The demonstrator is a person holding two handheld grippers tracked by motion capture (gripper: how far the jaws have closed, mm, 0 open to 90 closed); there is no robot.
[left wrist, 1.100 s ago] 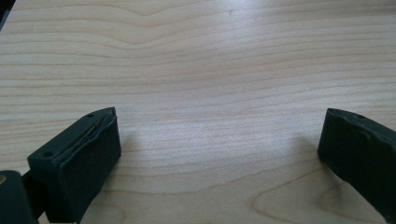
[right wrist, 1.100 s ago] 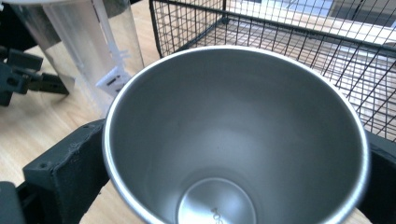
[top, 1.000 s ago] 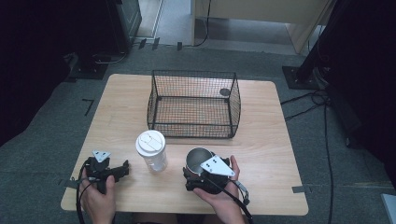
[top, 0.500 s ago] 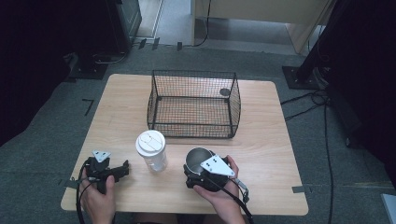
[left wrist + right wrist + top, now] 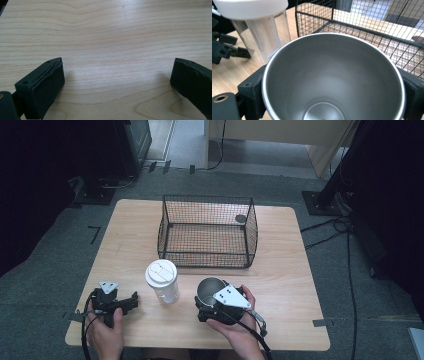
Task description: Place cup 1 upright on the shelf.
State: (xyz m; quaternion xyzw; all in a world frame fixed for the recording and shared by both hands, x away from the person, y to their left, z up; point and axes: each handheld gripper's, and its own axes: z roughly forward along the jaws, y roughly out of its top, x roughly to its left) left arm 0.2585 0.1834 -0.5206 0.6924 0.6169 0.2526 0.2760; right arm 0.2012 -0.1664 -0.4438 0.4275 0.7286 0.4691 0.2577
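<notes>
Clamping done: right gripper (image 5: 209,302) has just closed on the steel cup (image 5: 210,289), basket (image 5: 207,231) at twelve o'clock, left gripper (image 5: 131,301) wide open, empty

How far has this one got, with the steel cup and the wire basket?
Early. Done: the right gripper has just closed its jaws on the steel cup, a pad on each side. In hand: the cup stands on the table, unlifted. Left: the wire basket holds neither cup; the lidded clear cup is untouched, and the left gripper rests open.
</notes>
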